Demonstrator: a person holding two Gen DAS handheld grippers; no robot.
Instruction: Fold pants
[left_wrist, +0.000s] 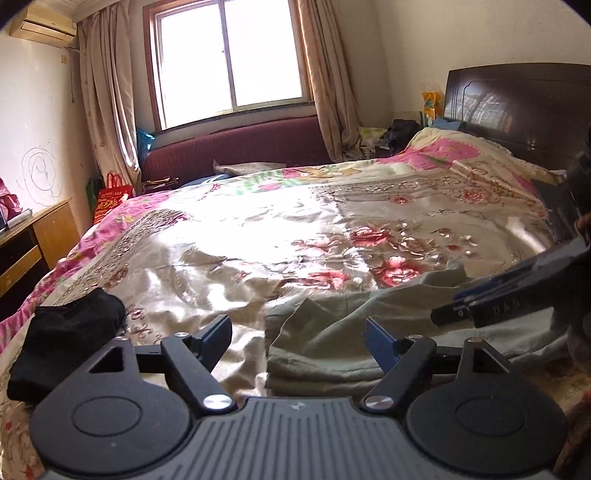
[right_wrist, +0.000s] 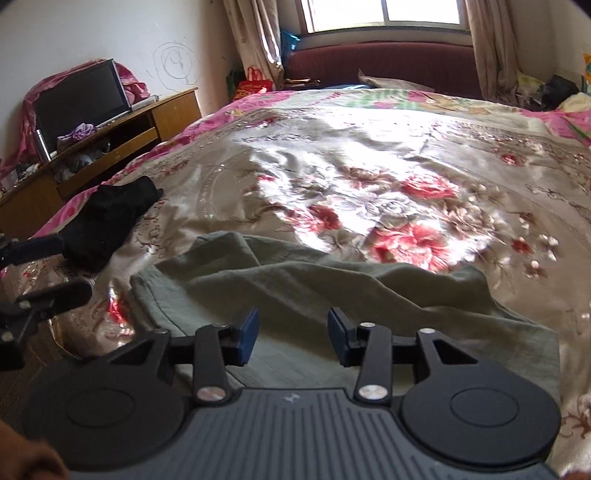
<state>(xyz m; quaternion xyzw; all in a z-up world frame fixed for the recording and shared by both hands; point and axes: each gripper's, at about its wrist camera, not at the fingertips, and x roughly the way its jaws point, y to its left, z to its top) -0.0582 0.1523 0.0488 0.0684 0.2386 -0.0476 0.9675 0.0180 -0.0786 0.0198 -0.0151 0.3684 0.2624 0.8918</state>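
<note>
Olive pants (right_wrist: 332, 295) lie folded on the floral bedspread (right_wrist: 369, 166), both tools spread, gripping nothing.

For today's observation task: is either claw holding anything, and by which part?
Nothing is held. The left claw and right claw are both open above the green pants, pads clear of the cloth.

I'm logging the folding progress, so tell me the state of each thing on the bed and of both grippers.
Green pants: folded over but rumpled, lying on the bedspread, not gripped.
Black garment: bunched in a heap beside the pants, apart from them.
Bedspread: spread over the bed, wrinkled.
Left gripper: open wide, empty, over the pants' edge.
Right gripper: open, empty, above the pants.
Curtains: drawn open.
</note>
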